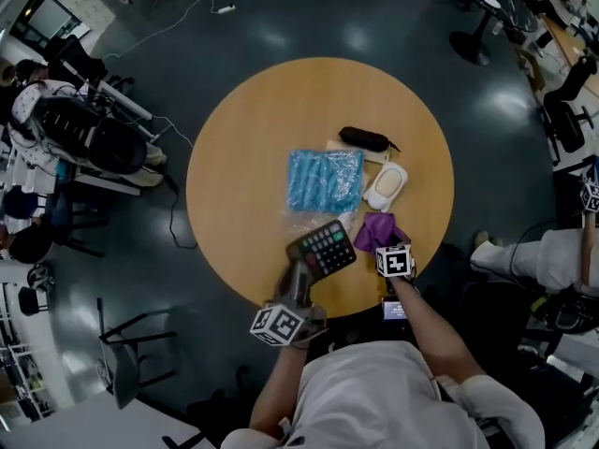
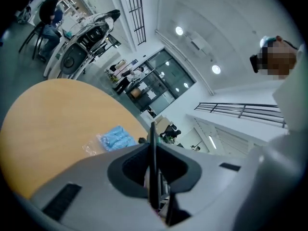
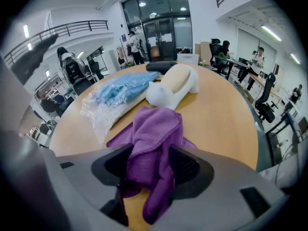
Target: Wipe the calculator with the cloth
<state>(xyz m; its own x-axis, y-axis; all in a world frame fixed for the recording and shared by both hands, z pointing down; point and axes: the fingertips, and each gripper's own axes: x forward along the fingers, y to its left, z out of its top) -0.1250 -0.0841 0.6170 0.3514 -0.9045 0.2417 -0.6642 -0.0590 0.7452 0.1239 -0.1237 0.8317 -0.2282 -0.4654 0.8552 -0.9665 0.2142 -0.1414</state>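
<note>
- Currently pre-wipe: no contact shows between cloth and calculator.
- Left tool (image 1: 299, 279) is clamped on the calculator (image 1: 323, 248), gripping one end. The keys show in the head view, over the near side of the table (image 1: 234, 157).
- Right tool (image 1: 386, 243) has its jaws wide apart. The purple cloth (image 1: 379, 230) lies bunched on the table between them, and the pads aren't pressing it, so it isn't gripped.
- Cloth sits just beside the calculator.
- Left to do, my read: close on the cloth, bring it to the keypad, wipe.
- Blue packet (image 1: 324, 180) lies farther back, clear of both.
</note>
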